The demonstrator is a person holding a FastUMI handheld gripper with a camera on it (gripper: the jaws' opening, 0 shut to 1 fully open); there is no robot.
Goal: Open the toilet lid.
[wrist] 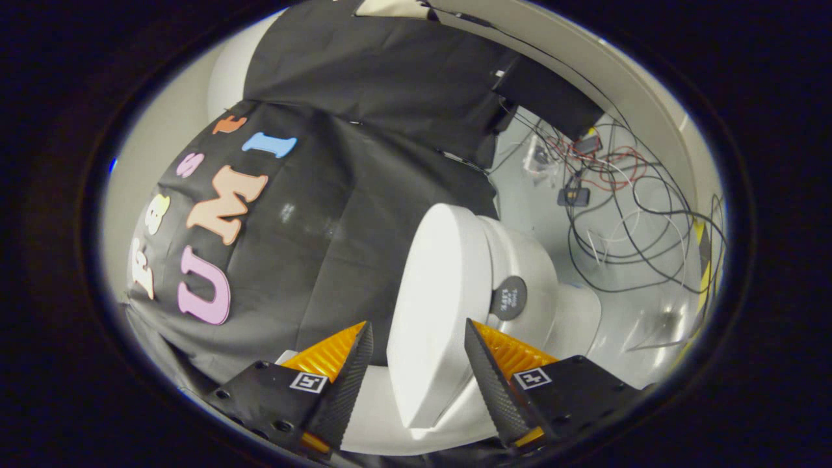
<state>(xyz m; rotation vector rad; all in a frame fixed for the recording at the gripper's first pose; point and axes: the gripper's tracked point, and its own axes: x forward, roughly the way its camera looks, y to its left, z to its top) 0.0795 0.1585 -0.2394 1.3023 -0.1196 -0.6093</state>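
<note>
Our fingers (pixel 364 377) sit wide apart, not pressing, with the long white toilet lid (pixel 435 312) running between and beyond them.

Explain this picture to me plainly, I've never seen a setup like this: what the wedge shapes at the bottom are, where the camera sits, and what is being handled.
The camera rides on a hand-held gripper that a person carries, and looks forward along its two fingers; those are the wedge shapes. The view is tilted, so the room looks rotated. The white slab between the fingers is the toilet lid, standing raised off the toilet bowl. The fingers are spread on either side of the lid's edge with gaps, so nothing is clamped. Beyond lie the black cloth wall and loose cables on the pale floor.
</note>
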